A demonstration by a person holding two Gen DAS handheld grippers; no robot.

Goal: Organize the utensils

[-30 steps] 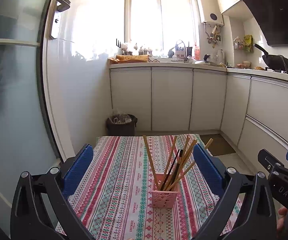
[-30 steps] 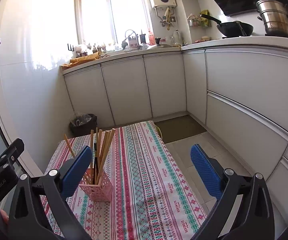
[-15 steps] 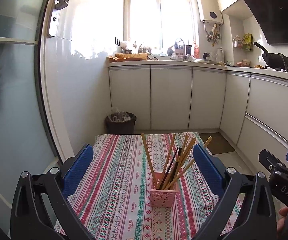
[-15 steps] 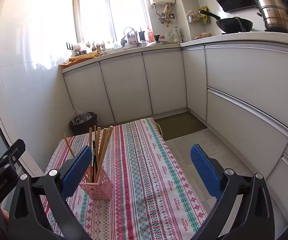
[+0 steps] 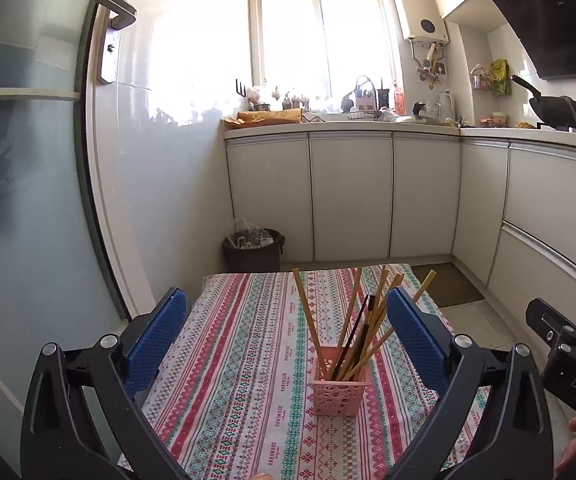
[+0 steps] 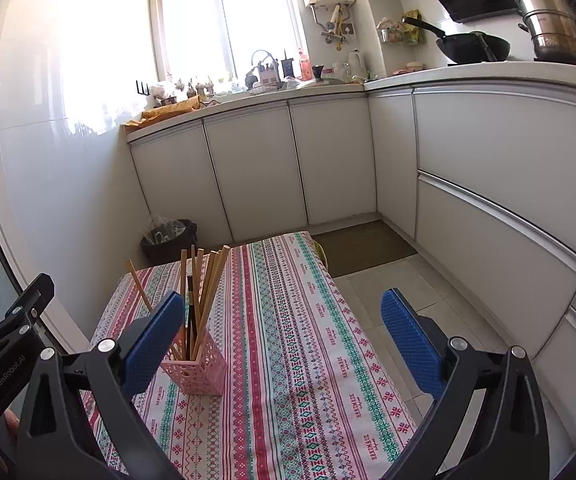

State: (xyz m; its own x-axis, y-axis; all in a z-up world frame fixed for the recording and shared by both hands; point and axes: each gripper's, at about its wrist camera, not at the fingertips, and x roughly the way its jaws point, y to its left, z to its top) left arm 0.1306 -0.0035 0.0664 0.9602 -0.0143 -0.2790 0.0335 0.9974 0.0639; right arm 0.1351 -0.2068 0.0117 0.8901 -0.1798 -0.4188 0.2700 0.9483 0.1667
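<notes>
Standing bundled in the pink basket (image 5: 340, 385) on the striped surface (image 5: 248, 360), chopsticks (image 5: 351, 328) appear fully gathered; none seen loose, task judged near complete. Left claw (image 5: 288, 340) and right claw (image 6: 284, 340) both spread wide, empty, touching nothing, hovering above surface.

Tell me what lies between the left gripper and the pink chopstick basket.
Only bare striped tablecloth separates the open left gripper from the pink basket, shown in the left wrist view.
</notes>
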